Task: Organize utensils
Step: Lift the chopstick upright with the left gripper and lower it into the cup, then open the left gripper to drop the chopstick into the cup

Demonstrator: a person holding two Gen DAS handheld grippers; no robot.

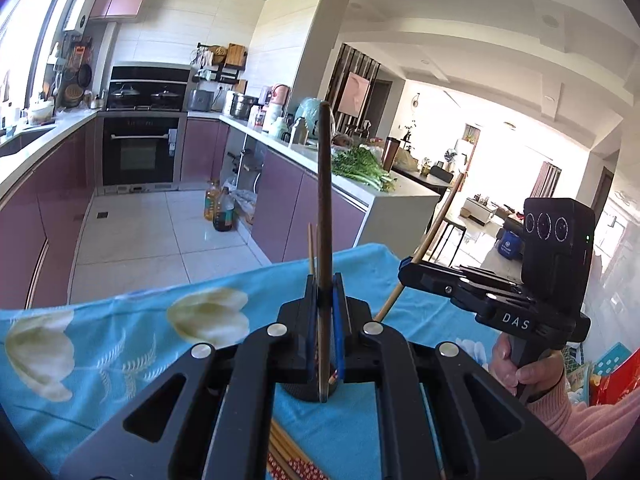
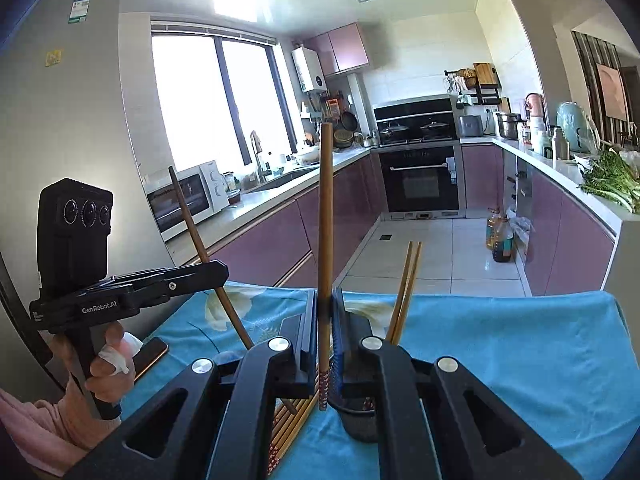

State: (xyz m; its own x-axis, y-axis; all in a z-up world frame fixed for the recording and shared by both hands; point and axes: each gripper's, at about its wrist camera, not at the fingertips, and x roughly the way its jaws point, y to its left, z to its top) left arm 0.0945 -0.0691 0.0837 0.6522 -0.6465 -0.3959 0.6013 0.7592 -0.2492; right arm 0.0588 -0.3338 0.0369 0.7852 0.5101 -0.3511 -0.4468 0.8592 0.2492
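My left gripper (image 1: 325, 294) is shut on a brown chopstick (image 1: 324, 200) that stands upright, its lower end over a black holder cup (image 1: 304, 394). My right gripper (image 2: 325, 308) is shut on another chopstick (image 2: 325, 216), held upright beside the black holder cup (image 2: 358, 412), which holds two chopsticks (image 2: 406, 288). Several loose chopsticks (image 2: 290, 428) lie on the blue flowered cloth (image 2: 500, 344); they also show in the left wrist view (image 1: 286, 456). Each gripper shows in the other's view, the right one (image 1: 408, 266) and the left one (image 2: 218, 270).
The cloth-covered table ends at its far edge, with kitchen floor beyond. A phone (image 2: 150, 356) lies on the cloth at the left. Oil bottles (image 2: 498, 236) stand on the floor. Purple counters line both sides, with greens (image 1: 360, 166) on the right one.
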